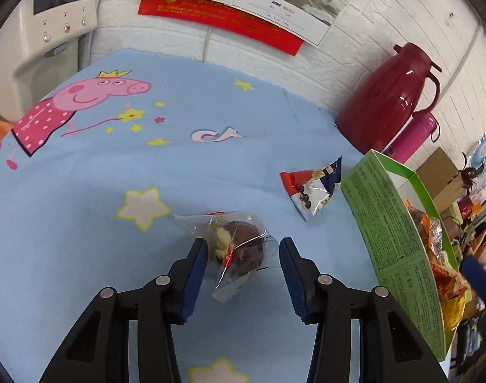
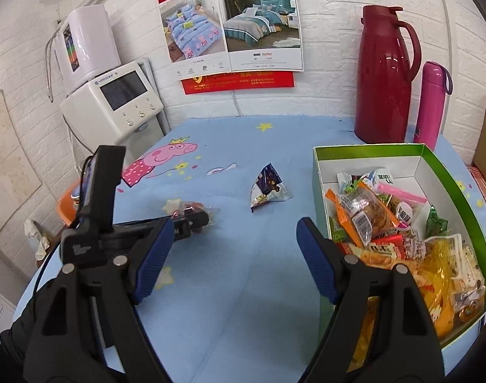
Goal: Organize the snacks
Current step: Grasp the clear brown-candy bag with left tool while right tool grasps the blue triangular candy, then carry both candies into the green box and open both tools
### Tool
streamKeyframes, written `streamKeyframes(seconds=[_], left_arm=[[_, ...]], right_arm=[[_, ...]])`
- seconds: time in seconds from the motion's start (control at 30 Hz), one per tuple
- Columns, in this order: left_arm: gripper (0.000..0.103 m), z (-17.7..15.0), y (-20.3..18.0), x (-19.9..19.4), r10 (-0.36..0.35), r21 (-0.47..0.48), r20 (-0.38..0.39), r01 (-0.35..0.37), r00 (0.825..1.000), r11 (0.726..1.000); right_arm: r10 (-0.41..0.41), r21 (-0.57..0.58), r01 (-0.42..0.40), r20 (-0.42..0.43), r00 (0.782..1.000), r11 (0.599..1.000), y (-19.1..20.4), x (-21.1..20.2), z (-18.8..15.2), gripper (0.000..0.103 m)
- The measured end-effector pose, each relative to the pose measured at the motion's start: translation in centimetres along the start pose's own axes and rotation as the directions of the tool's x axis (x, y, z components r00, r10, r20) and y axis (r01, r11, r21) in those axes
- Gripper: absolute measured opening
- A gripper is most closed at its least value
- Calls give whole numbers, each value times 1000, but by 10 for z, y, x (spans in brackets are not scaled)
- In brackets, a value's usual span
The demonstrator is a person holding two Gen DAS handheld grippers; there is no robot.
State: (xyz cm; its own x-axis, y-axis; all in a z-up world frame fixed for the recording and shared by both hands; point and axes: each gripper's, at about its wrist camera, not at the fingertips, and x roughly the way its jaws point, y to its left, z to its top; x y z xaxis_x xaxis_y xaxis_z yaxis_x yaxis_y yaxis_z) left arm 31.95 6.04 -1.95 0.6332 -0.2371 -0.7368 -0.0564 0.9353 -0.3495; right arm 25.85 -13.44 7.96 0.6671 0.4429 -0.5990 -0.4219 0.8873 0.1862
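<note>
Left tool (image 1: pixel 243 249) straddles clear-wrapped snack (image 1: pixel 239 249), jaws apart.

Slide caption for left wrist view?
Open left gripper straddles a clear-wrapped chocolate snack beside the green box.

"HOME TEXTILE" on wall poster (image 2: pixel 262 55)

Red jug (image 2: pixel 385 76) beside pink flask (image 2: pixel 431 102), against white wall (image 2: pixel 338 32)
</note>
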Motion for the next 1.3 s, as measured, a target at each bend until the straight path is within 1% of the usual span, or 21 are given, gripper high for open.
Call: streamKeyframes(seconds=[0.07,0.1,0.17,0.2,0.3,0.37,0.43,0.5,0.6,0.7,0.77,0.8,0.83,0.87,0.97,1.0,1.13,1.2,1.3], left_arm=[[46,-2,-6,-1,13,42,10,-13,1000,999],[44,0,-5,-2,9,41,7,-9,1000,999],[42,3,1,-4,-12,18,-1,12,1000,1000],[41,4,6,-6,-9,0,2,9,1000,1000],[41,10,26,-10,35,-52,22,-34,999,998],[41,12,36,-13,55,-81,33,-52,998,995],[41,14,43,-13,60,-104,38,-56,997,993],[41,16,46,-13,62,-117,40,-57,997,992],[42,15,42,-12,76,-105,45,-71,996,992],[43,16,37,-12,88,-87,50,-84,995,993],[46,16,37,-10,84,-94,50,-79,995,992],[47,15,38,-10,79,-96,48,-74,996,993],[47,15,40,-9,76,-99,49,-71,996,993],[48,15,41,-8,70,-99,48,-65,996,993],[45,16,45,-8,44,-105,43,-39,998,994],[43,16,46,-8,32,-109,41,-27,999,994],[35,17,51,-8,-63,-124,14,64,998,990],[35,18,54,-8,-100,-142,7,100,995,985],[35,18,50,-12,-91,-126,13,92,996,988]], right_arm=[[-7,5,7,-23,1000,1000,3,19,15,79],[-1,23,3,-51,999,1000,3,32,23,78],[0,41,4,-97,995,999,2,53,34,76],[-12,40,17,-116,993,999,2,65,39,75],[-65,33,72,-183,981,997,1,98,50,75],[-85,53,99,-231,969,994,-2,118,52,74],[-94,60,113,-259,961,992,-3,132,52,74],[-142,40,158,-267,953,987,-1,142,53,74],[-178,27,194,-283,942,981,-3,156,55,74],[-242,3,256,-309,920,967,-6,170,54,74],[-244,24,267,-338,909,963,-13,178,50,74],[-252,24,277,-341,906,961,-15,179,48,68],[-276,4,295,-341,899,956,-16,180,45,48],[-284,-13,298,-341,896,954,-16,179,44,48],[-259,-12,272,-346,902,962,-15,171,41,44],[-249,-9,262,-343,906,965,-14,168,40,42],[-186,14,199,-296,937,980,-4,140,40,40],[-148,14,157,-256,955,987,5,122,42,40],[-89,9,92,-175,981,996,14,82,42,40]])
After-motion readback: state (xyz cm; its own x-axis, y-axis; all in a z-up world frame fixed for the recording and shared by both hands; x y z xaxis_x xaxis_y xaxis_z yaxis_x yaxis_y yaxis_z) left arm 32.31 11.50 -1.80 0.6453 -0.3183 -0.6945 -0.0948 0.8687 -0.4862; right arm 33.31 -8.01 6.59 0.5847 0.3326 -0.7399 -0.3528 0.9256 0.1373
